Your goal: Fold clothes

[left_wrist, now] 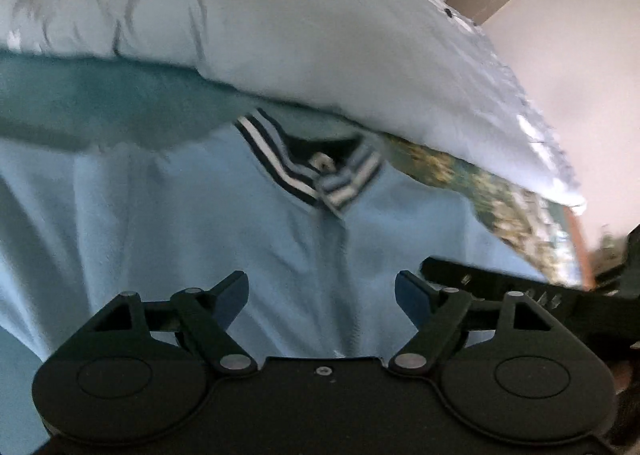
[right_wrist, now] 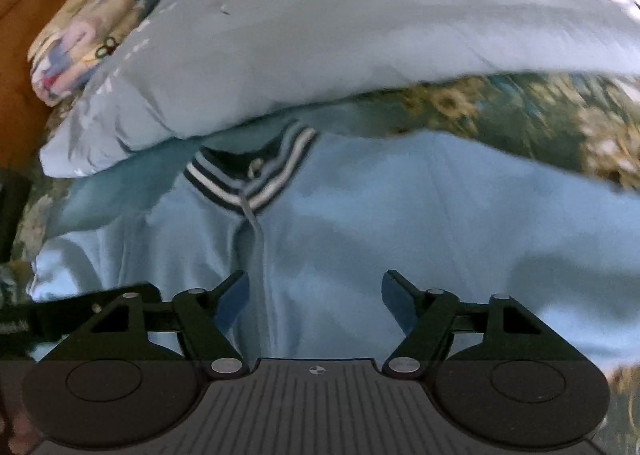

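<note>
Your left gripper [left_wrist: 322, 291] and right gripper [right_wrist: 316, 291] hang open, empty, over the near light-blue striped-collar sweatshirt [right_wrist: 360, 223]; pale-blue quilt [left_wrist: 320, 35] beyond.

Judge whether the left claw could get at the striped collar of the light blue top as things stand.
Probably yes. The left claw is open above the light blue top, and the striped collar lies uncovered ahead, though the pale quilt lies right beside it.

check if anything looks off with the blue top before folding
The pale quilt overlaps the light blue top near its striped collar, covering one shoulder, so it isn't fully spread flat. Both claws are open above it.
</note>
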`<state>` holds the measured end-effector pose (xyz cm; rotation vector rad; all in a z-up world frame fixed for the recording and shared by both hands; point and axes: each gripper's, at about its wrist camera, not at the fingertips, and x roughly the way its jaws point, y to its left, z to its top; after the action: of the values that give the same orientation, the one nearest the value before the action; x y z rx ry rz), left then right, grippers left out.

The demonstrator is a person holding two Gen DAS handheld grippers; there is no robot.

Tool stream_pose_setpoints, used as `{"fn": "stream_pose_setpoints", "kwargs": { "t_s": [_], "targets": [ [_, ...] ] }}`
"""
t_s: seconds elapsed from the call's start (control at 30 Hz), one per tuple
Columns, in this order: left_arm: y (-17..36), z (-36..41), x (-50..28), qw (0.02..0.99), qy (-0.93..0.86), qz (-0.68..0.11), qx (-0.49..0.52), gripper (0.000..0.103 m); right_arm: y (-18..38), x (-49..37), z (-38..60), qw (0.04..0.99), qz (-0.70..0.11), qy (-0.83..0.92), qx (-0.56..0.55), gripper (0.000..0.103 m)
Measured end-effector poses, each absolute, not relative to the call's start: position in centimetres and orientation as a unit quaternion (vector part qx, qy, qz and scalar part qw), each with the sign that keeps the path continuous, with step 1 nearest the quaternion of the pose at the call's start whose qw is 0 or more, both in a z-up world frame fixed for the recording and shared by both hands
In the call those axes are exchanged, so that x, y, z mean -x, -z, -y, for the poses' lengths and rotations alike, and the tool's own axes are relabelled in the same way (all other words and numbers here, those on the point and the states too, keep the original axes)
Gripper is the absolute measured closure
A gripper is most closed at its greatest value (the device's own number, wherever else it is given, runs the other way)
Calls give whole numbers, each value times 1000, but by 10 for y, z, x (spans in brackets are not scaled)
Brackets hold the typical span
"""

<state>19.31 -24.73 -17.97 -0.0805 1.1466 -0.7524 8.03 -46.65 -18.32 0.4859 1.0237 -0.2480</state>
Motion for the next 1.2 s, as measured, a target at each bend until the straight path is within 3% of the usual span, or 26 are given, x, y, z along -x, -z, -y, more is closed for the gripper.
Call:
{"fn": "stream_pose_setpoints", "kwargs": {
  "t_s": [0.2,0.3,0.5,0.67,0.77,0.83,1.07,1.2],
  "targets": [
    [173,237,-196,857,231,-460,-28,18,203,-115,458,845,-489,118,-182,32],
    [175,222,-207,860,193,-472,12,18,213,-128,451,843,-507,86,-160,55],
    [190,203,-227,828,158,-534,64,18,223,-147,431,845,-523,56,-97,58],
    [194,195,-226,810,162,-557,90,18,225,-159,420,845,-528,38,-82,71],
    [194,194,-224,806,162,-562,97,18,230,-163,416,839,-538,46,-68,86],
    [193,193,-223,802,164,-564,105,18,229,-163,419,837,-538,47,-87,95],
    [194,190,-223,792,170,-574,116,18,216,-164,452,814,-523,31,-250,98],
    [193,192,-220,793,174,-572,118,18,222,-177,458,801,-530,38,-274,98]
  ]
}}
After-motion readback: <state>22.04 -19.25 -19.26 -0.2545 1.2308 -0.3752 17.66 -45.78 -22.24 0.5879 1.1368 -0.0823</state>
